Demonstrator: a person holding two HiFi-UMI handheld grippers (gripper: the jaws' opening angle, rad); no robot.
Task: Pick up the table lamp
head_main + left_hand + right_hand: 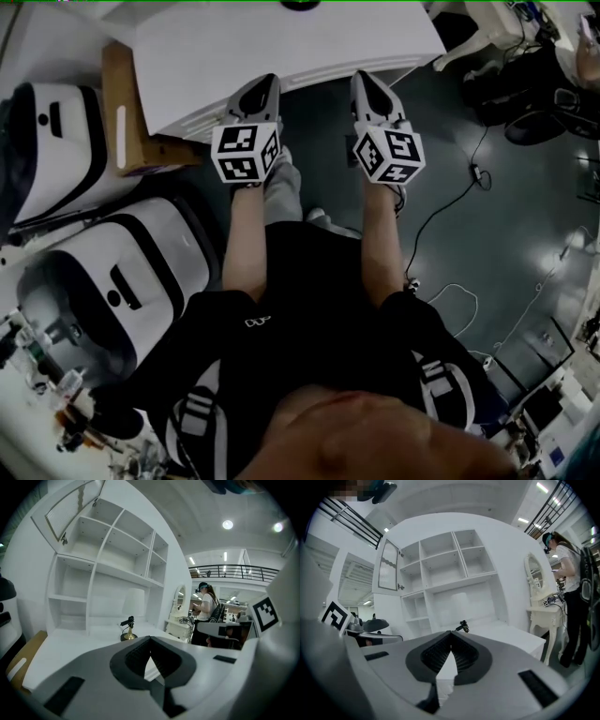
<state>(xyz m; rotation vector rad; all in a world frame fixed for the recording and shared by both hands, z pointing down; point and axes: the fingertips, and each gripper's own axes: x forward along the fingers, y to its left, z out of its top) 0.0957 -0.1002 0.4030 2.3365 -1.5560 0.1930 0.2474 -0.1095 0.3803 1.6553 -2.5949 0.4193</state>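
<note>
At the near edge of the white worktop: left tongs and right tongs side by side, both clenched on nothing. Nothing done yet; approach, opening and grasp all left. Farther back, well apart from both, table lamp upright before the shelf unit. No obstacle between. Cardboard box off left; a person far beyond.

Floor: dark grey floor, cables trailing across it.
Furniture: white desk under open cubby shelving; ornate white vanity table with an oval mirror beside it.
Light: round ceiling spots.
Upper level: railed balcony.
</note>
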